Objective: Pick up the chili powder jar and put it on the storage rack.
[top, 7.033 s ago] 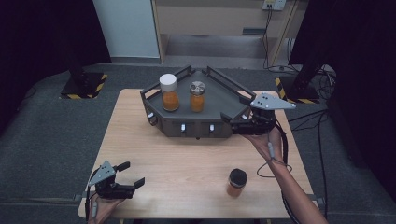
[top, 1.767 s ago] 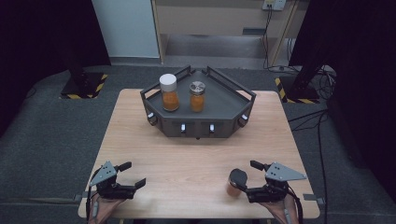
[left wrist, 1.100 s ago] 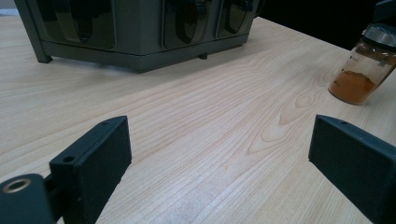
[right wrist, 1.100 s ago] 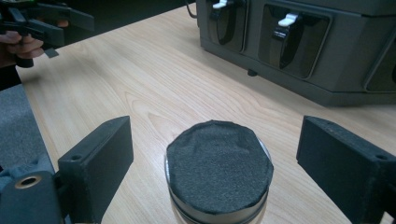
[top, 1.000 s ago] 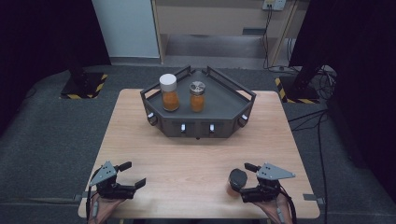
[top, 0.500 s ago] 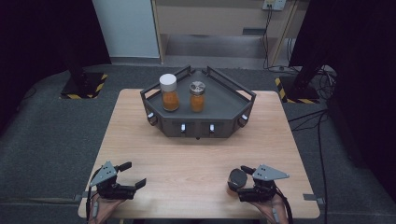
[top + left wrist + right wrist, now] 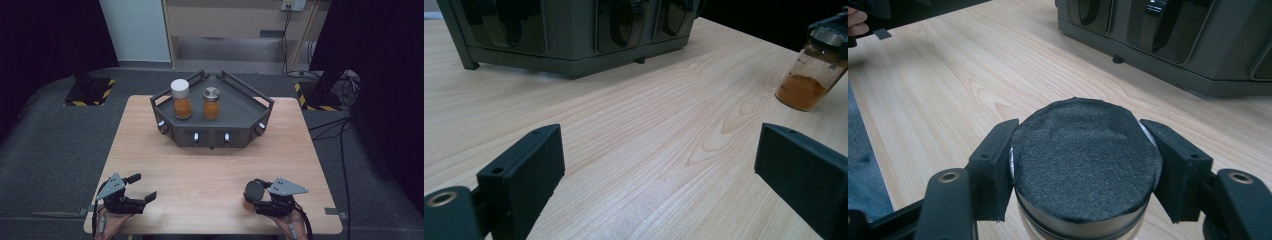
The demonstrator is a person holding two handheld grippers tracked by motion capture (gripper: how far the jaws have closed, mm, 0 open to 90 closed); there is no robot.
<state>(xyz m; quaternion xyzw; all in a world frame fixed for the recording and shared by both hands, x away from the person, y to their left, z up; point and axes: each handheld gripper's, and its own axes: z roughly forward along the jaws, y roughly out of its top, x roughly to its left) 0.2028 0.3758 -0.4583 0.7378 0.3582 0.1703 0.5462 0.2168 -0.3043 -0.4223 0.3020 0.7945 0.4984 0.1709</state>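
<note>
One spice jar (image 7: 1083, 175), upright, long axis vertical, black lid up; right gripper (image 7: 1083, 165) just closed, pinching lid; left gripper (image 7: 659, 170) spread, empty.

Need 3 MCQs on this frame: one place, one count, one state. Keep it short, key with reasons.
1. Where does the black-lidded jar stand?
A. in the tray
B. on the table near the right tool
C. on the floor

2. How many jars stand in the grey tray?
A. two
B. three
C. none

3. How does the right tool stand?
A. wide open, nothing between the jaws
B. shut on the black-lidded jar
C. holding the tray's rim

Key: 1 B, the high view shows it on the wooden table at the near right edge. 2 A, a white-lidded jar and a metal-lidded jar stand there. 3 B, the right gripper view shows both jaws pressed to the lid's sides, having just closed; the left tool is open.
</note>
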